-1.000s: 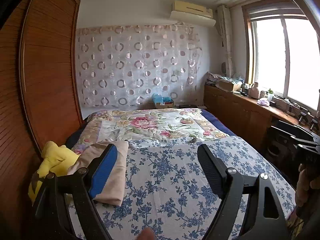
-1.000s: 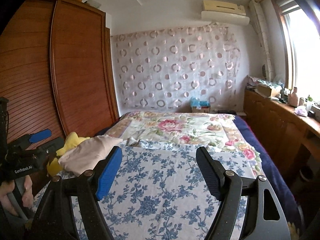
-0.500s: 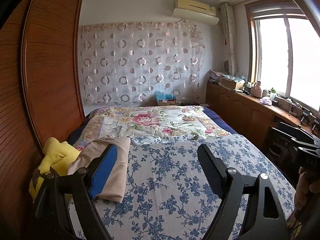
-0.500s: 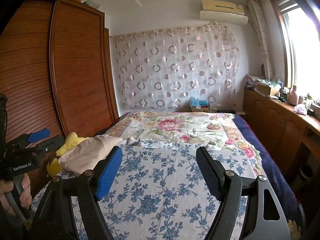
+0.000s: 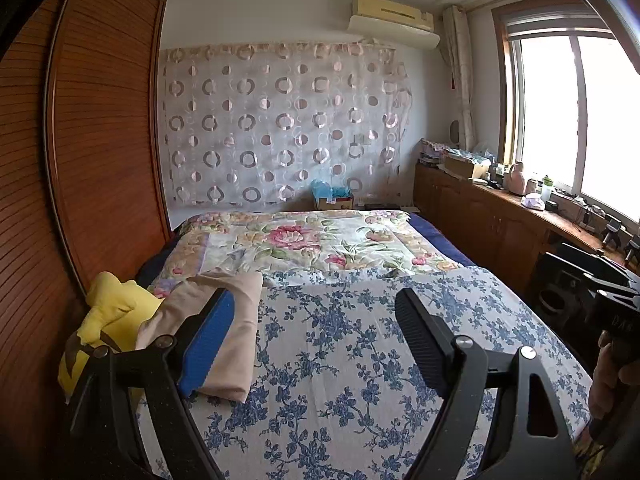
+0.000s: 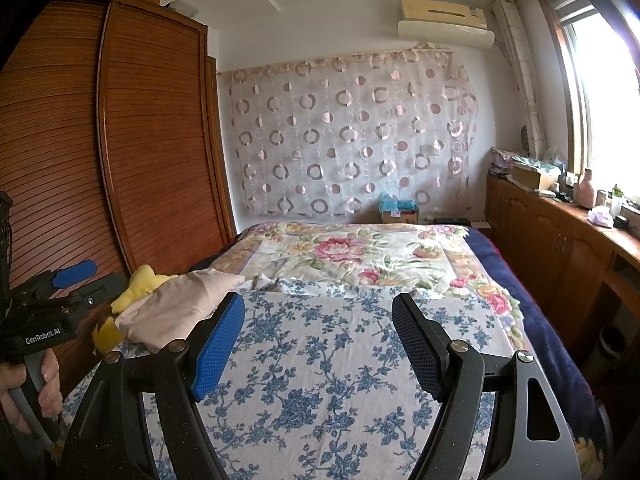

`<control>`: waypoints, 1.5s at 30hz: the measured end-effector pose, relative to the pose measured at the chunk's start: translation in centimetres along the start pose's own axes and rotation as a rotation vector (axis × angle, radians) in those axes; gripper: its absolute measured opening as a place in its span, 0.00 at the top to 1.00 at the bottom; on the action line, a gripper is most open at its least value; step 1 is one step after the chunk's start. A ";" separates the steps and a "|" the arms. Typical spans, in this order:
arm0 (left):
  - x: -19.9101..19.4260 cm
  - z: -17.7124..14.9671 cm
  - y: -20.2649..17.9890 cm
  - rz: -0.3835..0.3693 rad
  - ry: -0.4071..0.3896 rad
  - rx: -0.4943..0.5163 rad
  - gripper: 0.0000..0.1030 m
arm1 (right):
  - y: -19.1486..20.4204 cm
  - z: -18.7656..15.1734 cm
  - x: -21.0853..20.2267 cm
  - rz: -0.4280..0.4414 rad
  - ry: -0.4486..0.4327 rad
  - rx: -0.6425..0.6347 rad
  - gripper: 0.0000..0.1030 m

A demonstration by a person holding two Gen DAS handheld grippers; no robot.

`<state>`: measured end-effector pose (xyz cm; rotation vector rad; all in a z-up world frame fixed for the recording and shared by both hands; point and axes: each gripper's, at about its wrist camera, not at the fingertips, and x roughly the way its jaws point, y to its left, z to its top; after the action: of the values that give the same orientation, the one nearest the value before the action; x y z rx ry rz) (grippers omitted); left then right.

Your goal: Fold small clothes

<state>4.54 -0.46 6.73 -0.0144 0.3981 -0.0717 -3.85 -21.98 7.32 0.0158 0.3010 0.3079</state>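
Over by the left edge of the bed (image 5: 360, 360), a folded beige cloth (image 5: 236, 336) lies long-ways toward the far end, on yellow clothes (image 5: 116, 316). My left gripper (image 5: 312, 340) and my right gripper (image 6: 318, 340) hang wide apart, holding nothing. My left one looks nearer the cloth.
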 end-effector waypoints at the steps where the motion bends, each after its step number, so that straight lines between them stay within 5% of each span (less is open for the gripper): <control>1: 0.0 0.0 0.0 0.001 0.000 0.000 0.19 | -0.1 0.1 0.0 0.000 0.000 0.000 0.24; 45: 0.0 0.0 0.1 0.000 -0.001 0.000 0.19 | -0.4 -0.2 0.1 -0.001 -0.001 -0.001 0.24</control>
<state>4.54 -0.41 6.77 -0.0141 0.3974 -0.0715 -3.68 -22.37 7.05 0.0152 0.2997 0.3065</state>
